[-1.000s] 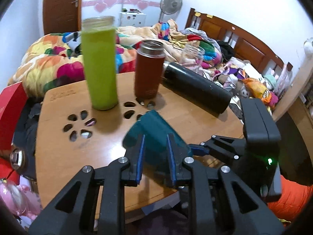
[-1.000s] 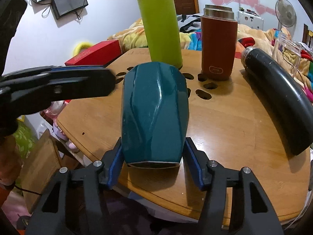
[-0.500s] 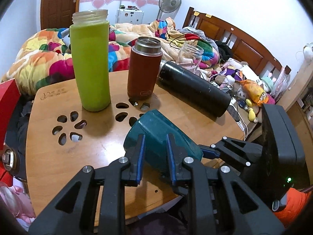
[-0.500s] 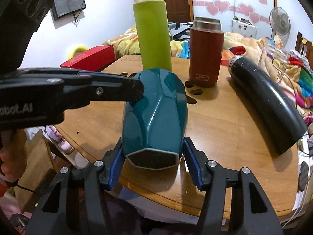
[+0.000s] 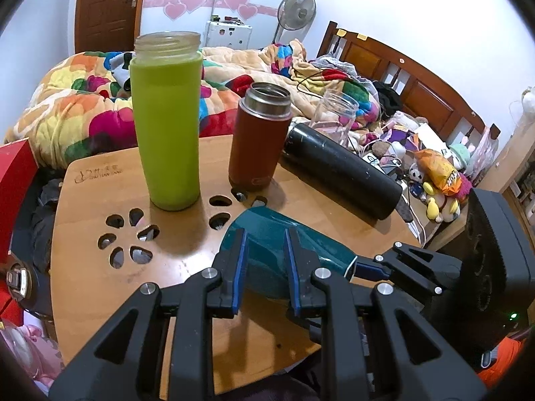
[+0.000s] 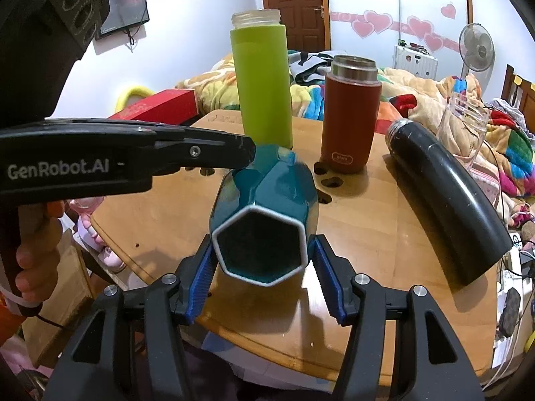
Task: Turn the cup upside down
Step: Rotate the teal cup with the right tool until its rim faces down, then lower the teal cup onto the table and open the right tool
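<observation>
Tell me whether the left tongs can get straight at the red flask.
Probably not straight: the teal cup, clamped in the right tongs, lies tilted just ahead of the left tongs, between them and the flask. Going over it looks possible.

White walls [image 5: 384, 3], brown door [image 5: 107, 6], wood bed [image 5: 401, 77]

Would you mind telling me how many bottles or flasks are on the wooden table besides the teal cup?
3, plus a clear jar apparently just past the far edge. The green bottle stands far left, the red flask stands beside it, and the black flask lies on its side at the right.
</observation>
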